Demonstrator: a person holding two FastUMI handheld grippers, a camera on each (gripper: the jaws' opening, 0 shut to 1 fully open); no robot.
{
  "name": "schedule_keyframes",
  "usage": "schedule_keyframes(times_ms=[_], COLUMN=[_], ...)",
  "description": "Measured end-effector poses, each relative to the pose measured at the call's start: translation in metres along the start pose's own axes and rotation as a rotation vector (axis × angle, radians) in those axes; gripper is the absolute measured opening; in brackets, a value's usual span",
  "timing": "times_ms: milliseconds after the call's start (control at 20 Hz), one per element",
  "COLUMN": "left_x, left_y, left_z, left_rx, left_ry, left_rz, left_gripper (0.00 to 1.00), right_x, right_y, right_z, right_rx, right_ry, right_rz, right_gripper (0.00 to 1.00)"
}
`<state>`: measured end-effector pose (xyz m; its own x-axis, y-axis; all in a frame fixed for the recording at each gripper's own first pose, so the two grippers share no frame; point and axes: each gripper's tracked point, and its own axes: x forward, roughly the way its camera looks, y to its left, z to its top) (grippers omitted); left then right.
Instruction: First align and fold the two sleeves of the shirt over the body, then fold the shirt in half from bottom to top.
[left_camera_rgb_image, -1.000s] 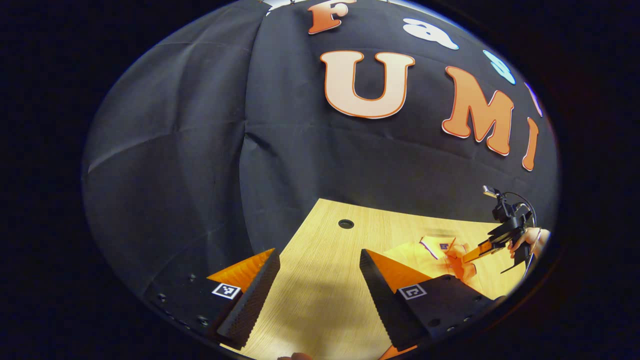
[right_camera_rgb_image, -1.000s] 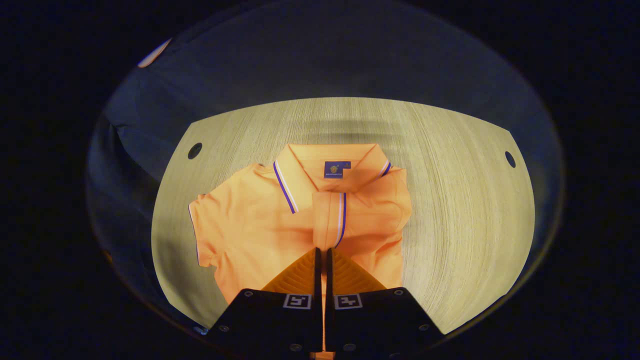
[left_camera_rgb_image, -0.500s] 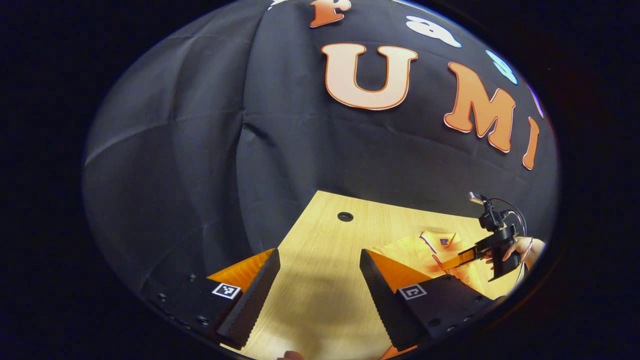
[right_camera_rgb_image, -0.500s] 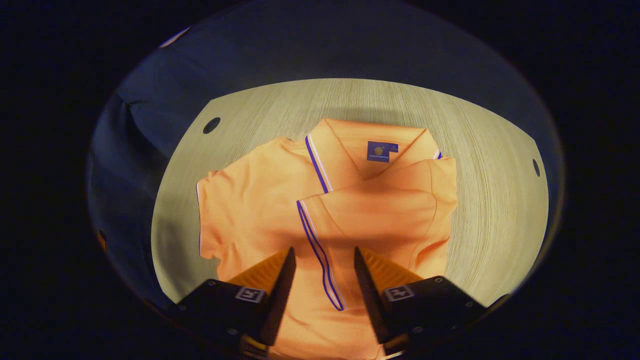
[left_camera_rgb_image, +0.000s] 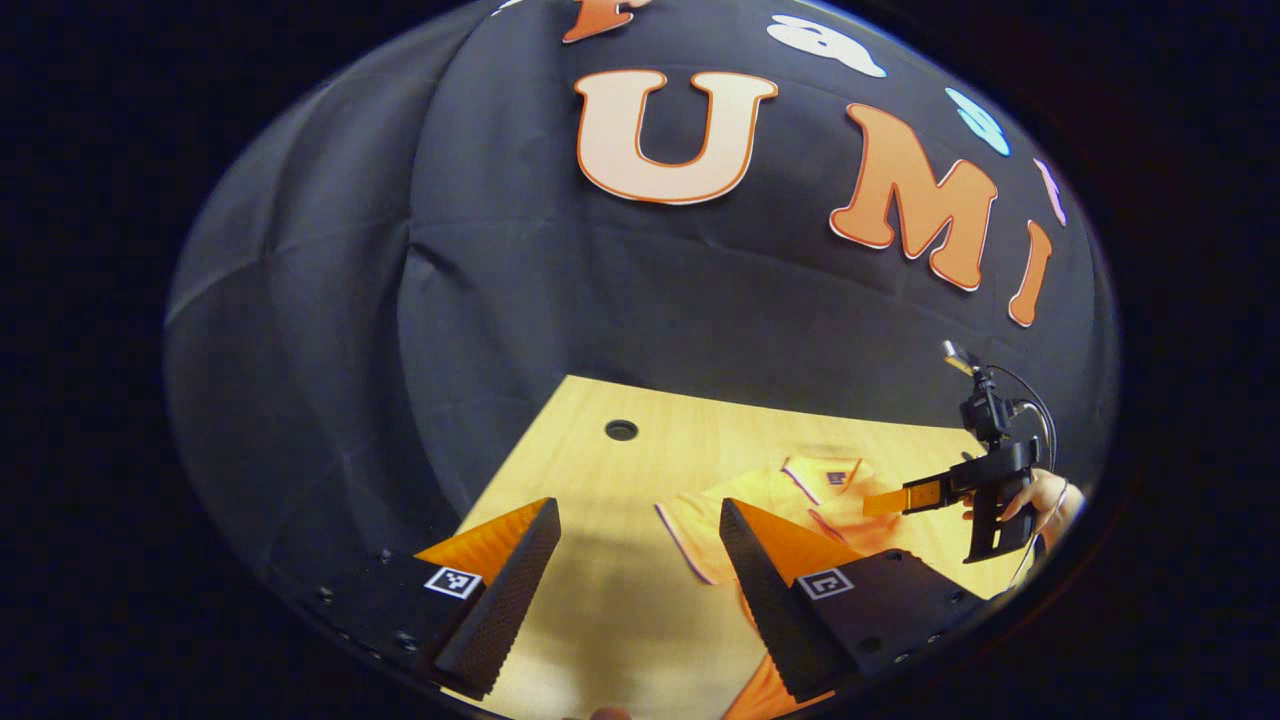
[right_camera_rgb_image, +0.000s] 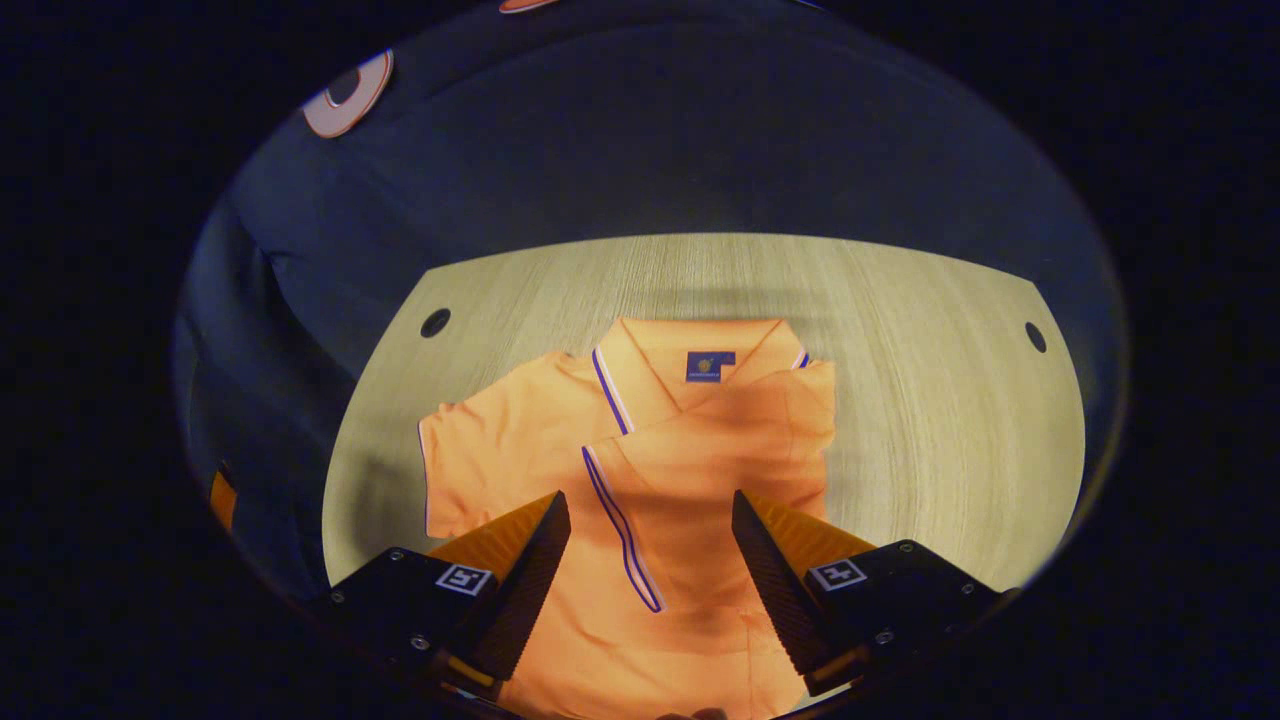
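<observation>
Currently, the orange short-sleeved polo shirt (right_camera_rgb_image: 560, 450) with purple-and-white trim lies flat on the light wood-grain table (right_camera_rgb_image: 930, 400). One sleeve (right_camera_rgb_image: 720, 450) is folded across the body; the other sleeve (right_camera_rgb_image: 455, 470) lies extended to the side. The right gripper (right_camera_rgb_image: 650, 545) is held above the shirt, fingers spread apart, gripping nothing. The left gripper (left_camera_rgb_image: 640, 580) is positioned over the table beside the shirt, fingers likewise spread and empty.

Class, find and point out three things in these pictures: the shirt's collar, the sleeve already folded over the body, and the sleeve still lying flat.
Collar (right_camera_rgb_image: 650, 365), right gripper view, on its left flap.
Folded sleeve (right_camera_rgb_image: 720, 450), right gripper view, mid-panel over the chest.
Flat sleeve (right_camera_rgb_image: 470, 470), right gripper view, near its outer end.
</observation>
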<state>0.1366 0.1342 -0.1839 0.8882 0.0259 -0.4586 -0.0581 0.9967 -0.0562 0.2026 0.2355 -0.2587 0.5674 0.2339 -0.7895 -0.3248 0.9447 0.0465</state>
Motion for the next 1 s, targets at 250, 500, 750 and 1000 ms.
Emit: schedule_keyframes(times_ms=[250,500,750,1000], left_x=[0.042,0.097,0.152,0.179], left_y=[-0.023,-0.036,-0.044,-0.032], left_z=[-0.010,-0.041,-0.071,-0.111], left_rx=[0.002,0.015,-0.026,0.023], left_ry=[0.095,0.263,0.428,0.571], left_rz=[-0.028,-0.048,-0.036,0.043], left_gripper=[0.98,0.99,0.99,0.99], right_x=[-0.065,-0.125,-0.161,-0.184], right_y=[-0.027,-0.055,-0.088,-0.133], right_z=[0.016,0.017,0.008,0.008], right_rx=[-0.035,-0.008,0.042,0.063], right_ry=[-0.147,-0.227,-0.264,-0.307], right_rz=[-0.031,-0.027,-0.024,-0.083], right_gripper=[0.99,0.99,0.99,0.99])
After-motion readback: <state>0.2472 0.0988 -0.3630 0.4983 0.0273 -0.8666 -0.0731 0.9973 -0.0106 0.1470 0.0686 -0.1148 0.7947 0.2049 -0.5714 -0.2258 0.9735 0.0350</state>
